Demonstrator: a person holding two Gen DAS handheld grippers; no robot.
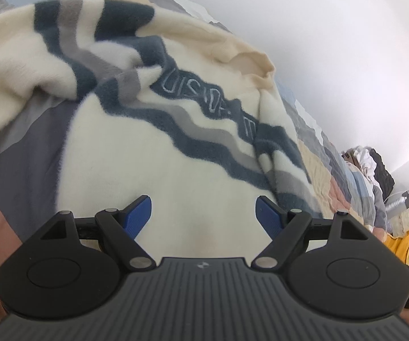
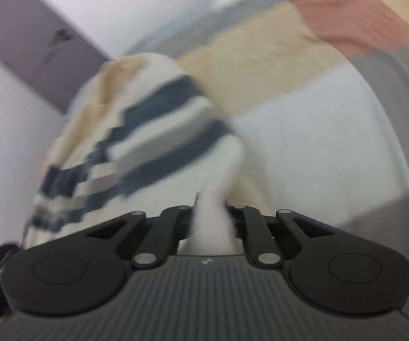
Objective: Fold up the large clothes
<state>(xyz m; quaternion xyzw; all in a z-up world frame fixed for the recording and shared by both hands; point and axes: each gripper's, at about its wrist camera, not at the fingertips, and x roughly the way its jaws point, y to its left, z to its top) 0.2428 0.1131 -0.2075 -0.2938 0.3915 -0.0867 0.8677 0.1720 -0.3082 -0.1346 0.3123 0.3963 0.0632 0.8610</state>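
White walls back a bed (image 1: pixel 19 153) covered in a patchwork of grey, tan, pink and pale blue blocks. On it lies a fluffy cream sweater (image 1: pixel 176 147) with wavy dark blue and grey stripes and stitched lettering across the chest.

From the left wrist, the left gripper (image 1: pixel 203 213) has its blue pads spread wide, and the cream lower part of the sweater fills the gap between them and runs up toward twelve o'clock; the pads do not press on it. A pile of other clothes (image 1: pixel 366 162) sits at three o'clock.

From the right wrist, the view is blurred. The right gripper (image 2: pixel 210 210) has its jaws pressed together, pinching a cream fold of the sweater (image 2: pixel 147 130), whose striped body spreads toward ten o'clock.
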